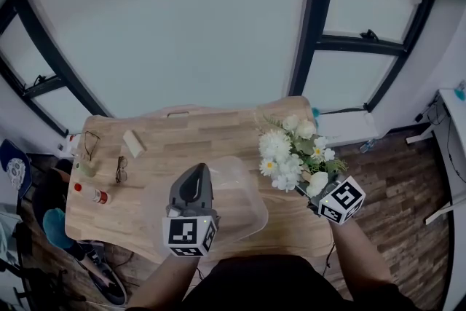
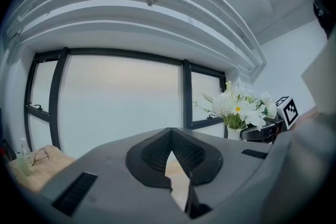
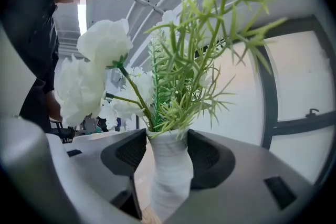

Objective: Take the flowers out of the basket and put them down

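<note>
The right hand-held gripper (image 3: 168, 150) clamps the flowers (image 1: 290, 151) by their white-wrapped stem (image 3: 169, 181), likely the firmest hold on a light, floppy, crushable bunch, over the tabletop's (image 1: 182, 135) right side. Only the head view shows the translucent basket (image 1: 246, 206) beneath the left hand-held gripper (image 1: 195, 177), whose jaws are closed.

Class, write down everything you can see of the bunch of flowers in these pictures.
The bunch of flowers looks artificial: white blooms, daisies with yellow centres, and green feathery sprigs. Its stems are bound in a white wrap, which the right gripper clamps between its pads. It stands upright over the right end of the wooden table.
</note>
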Available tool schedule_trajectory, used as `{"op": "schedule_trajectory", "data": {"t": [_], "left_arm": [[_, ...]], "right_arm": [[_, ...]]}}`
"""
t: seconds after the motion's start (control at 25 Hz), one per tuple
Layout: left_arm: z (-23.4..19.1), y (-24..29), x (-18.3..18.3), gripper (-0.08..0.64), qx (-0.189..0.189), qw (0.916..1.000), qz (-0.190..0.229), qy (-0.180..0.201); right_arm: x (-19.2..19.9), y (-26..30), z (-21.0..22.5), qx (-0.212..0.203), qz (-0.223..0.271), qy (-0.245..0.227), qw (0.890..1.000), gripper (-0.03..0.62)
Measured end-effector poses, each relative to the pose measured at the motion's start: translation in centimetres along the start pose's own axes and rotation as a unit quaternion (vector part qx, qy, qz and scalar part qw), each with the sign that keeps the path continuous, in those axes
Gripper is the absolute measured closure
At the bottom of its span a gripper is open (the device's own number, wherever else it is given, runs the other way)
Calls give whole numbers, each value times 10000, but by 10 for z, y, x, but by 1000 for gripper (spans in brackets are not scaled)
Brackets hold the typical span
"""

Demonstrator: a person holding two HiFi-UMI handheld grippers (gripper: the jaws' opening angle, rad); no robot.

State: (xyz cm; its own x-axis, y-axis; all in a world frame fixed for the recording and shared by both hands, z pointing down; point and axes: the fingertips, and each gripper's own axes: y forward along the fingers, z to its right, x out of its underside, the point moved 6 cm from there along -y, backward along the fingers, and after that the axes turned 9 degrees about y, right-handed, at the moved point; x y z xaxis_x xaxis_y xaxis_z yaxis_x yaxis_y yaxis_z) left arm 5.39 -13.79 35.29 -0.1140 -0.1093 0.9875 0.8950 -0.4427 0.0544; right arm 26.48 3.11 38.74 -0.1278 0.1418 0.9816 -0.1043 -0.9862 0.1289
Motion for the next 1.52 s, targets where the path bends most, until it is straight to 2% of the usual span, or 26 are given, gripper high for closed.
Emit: {"op": "schedule_trajectory", "data": {"t": [1.08,1.52], "left_arm": [[8,-6,30,555,23,9994,-335,-63],[3,-6,60,555,-56,9980,-622,-99]], "right_arm": [[60,-7,9,295,-189,240,9991,331],[93,-8,20,437,-282,425,9977,331]]}}
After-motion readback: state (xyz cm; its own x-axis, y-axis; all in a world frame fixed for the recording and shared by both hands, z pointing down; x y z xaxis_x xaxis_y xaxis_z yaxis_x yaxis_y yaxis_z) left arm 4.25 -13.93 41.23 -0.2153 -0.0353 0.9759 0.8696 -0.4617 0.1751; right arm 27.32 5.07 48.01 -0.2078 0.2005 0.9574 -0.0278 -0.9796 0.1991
